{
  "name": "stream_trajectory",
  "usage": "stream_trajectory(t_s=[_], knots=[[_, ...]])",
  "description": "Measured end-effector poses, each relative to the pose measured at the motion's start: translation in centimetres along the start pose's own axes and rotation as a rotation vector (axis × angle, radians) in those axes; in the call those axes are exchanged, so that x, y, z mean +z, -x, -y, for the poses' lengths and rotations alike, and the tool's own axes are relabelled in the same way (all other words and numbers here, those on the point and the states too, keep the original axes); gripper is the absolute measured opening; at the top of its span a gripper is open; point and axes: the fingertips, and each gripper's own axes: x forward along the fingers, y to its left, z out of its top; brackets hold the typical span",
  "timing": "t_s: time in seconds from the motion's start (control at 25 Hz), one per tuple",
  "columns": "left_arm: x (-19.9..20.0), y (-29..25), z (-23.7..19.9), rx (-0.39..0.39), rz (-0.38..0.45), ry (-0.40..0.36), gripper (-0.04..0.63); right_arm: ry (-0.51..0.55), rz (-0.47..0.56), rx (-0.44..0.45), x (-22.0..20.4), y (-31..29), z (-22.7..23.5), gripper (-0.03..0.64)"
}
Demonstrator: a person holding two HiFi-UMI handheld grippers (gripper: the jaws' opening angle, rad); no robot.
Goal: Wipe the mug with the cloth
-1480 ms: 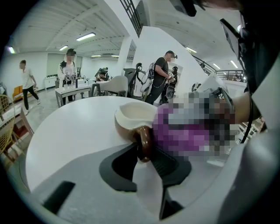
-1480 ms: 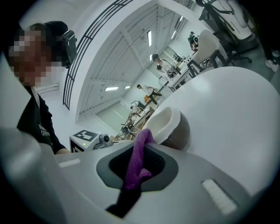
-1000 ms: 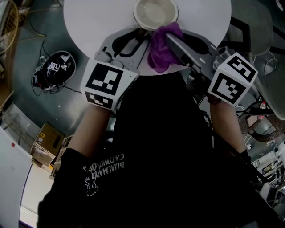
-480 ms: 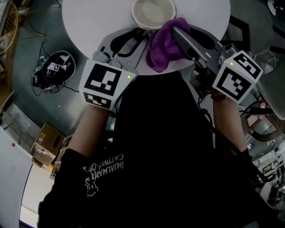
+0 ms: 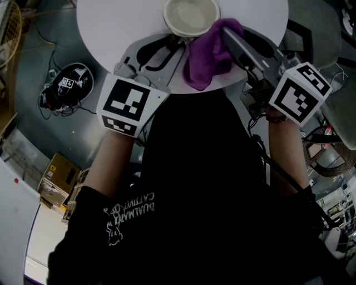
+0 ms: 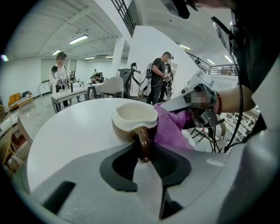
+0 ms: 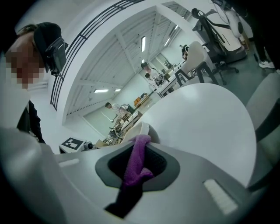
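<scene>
The left hand-held gripper (image 6: 144, 154) is pinched on the brown handle of the mug (image 6: 134, 120), with one dark pad on each side of the loop. The mug stands upright on the white round table (image 6: 65, 131), just ahead of this gripper's tips. From the head view the left hand-held gripper (image 5: 167, 51) reaches over the table's near edge to the mug (image 5: 192, 15). That view looks straight down into the cup and shows only its cream inner wall and bottom. The outside of the mug is brown and the rim is pale.

The right hand-held gripper (image 7: 136, 168) is clamped on the purple cloth (image 7: 137, 159). A fold of the cloth runs up between its pads, and a darker tail hangs down below them. Just past this gripper's tips, a sliver of the mug (image 7: 141, 130) shows behind the top of the cloth. The table (image 7: 205, 118) spreads out beyond it.

In the head view the right hand-held gripper (image 5: 229, 34) comes in at an angle from the right. The cloth (image 5: 207, 55) is bunched between the two grippers. Its upper part lies against the mug's outer wall on the right gripper's side, and its lower part droops over the near edge of the table (image 5: 111, 22). The left gripper view shows the cloth (image 6: 173, 129) pressed to the mug's side, beside the handle.
</scene>
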Motion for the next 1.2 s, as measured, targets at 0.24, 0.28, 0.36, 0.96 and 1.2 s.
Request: stream_trajectory(t_s=[0.24, 0.28, 0.36, 0.96, 1.2], knots=[[-0.3, 0.3, 0.2, -0.012, -0.005, -0.026, 0.086, -0.042, 0.022, -0.051, 0.5, 0.0, 0.8, 0.041], [-0.3, 0.4, 0.3, -0.015, -0.003, -0.026, 0.086, -0.041, 0.024, -0.053, 0.5, 0.1, 0.9, 0.041], [-0.5, 0.4, 0.5, -0.020, -0.001, -0.024, 0.086, -0.029, 0.023, -0.060, 0.5, 0.2, 1.1, 0.041], [0.0, -0.3, 0.0, -0.059, -0.030, -0.088, 0.086, 0.099, -0.024, -0.131, 2.5, -0.8, 2.8, 0.041], [0.2, 0.1, 0.1, -0.077, -0.045, -0.112, 0.084, 0.135, -0.038, -0.159, 3.3, -0.8, 2.8, 0.040]])
